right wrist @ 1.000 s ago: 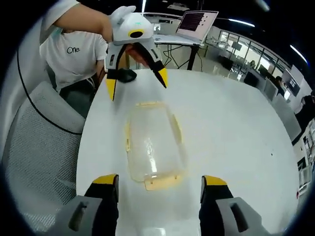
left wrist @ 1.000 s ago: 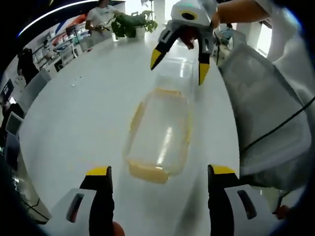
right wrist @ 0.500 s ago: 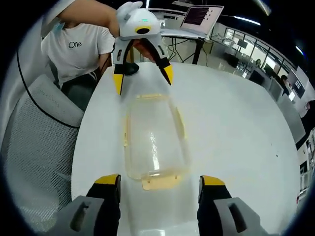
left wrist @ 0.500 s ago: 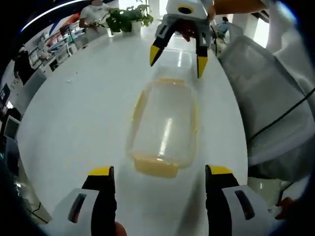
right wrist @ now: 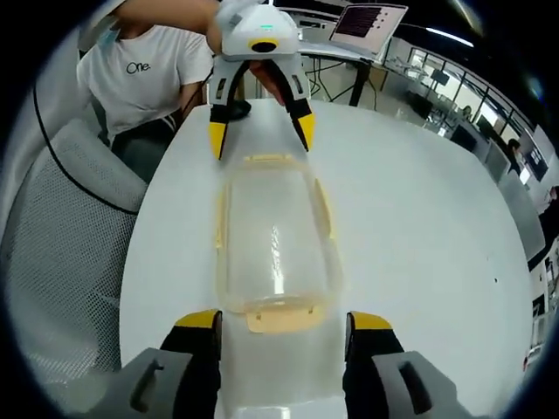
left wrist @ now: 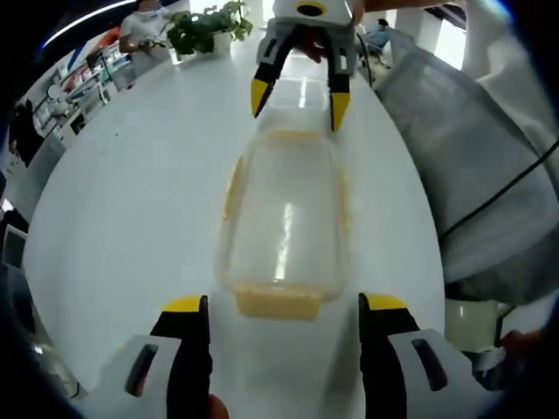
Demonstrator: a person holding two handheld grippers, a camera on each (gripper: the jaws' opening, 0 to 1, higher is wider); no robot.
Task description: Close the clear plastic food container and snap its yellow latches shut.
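Facing views, shared container [left wrist: 286, 229] between

Clear glossy plastic container [left wrist: 286, 223], matt yellow plastic latches [right wrist: 282, 320]; smooth glossy white counter [left wrist: 140, 183]; grey mesh fabric chair [right wrist: 61, 227]; white cloth shirt [right wrist: 153, 74].

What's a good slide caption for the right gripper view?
Two open grippers, right and left, flank the ends of a clear container on a white table.

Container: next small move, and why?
Probably bring both grippers in onto the end latches. The container lies on the table between the open left gripper and right gripper, and the yellow latch nearest the right jaws looks unsnapped.
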